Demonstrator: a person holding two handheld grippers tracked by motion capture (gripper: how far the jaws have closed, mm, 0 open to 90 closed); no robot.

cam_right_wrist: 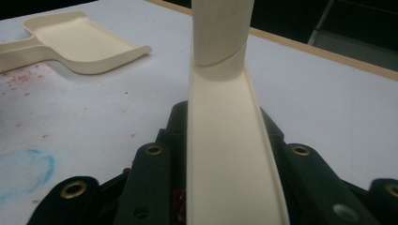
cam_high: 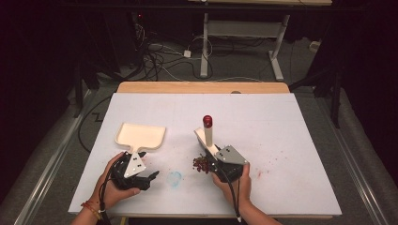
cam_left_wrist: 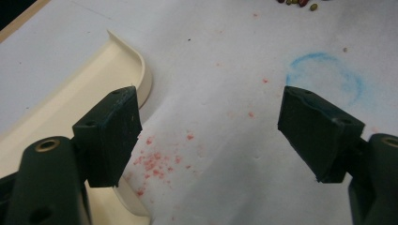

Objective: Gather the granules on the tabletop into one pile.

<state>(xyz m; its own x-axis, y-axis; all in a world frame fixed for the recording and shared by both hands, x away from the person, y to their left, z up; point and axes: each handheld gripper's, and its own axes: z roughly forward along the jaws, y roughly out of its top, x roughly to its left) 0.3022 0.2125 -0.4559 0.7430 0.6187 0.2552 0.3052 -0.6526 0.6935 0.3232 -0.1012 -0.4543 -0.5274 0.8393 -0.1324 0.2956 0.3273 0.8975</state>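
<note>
the white tabletop (cam_high: 291,140) carries a cream dustpan (cam_high: 141,136) toward its near left corner. the left claw (cam_high: 152,178) rests beside the pan's handle, jaws apart, holding nothing. the right claw (cam_high: 212,152) is clamped on a cream brush (cam_high: 207,133) near the front edge, over scattered beans (cam_high: 201,163).

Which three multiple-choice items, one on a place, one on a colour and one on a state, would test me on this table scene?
1. In the high view, the dustpan lies:
A. right of the beans
B. left of the beans
C. on the floor

2. The tip of the cream tool is:
A. blue
B. green
C. red

3. The left gripper is:
A. open and empty
B. shut on the dustpan
C. shut on a bean

Answers:
1 B: the beans sit farther right, beside the tool.
2 C: its upper end is red.
3 A: its jaws stand apart over bare table.
</note>
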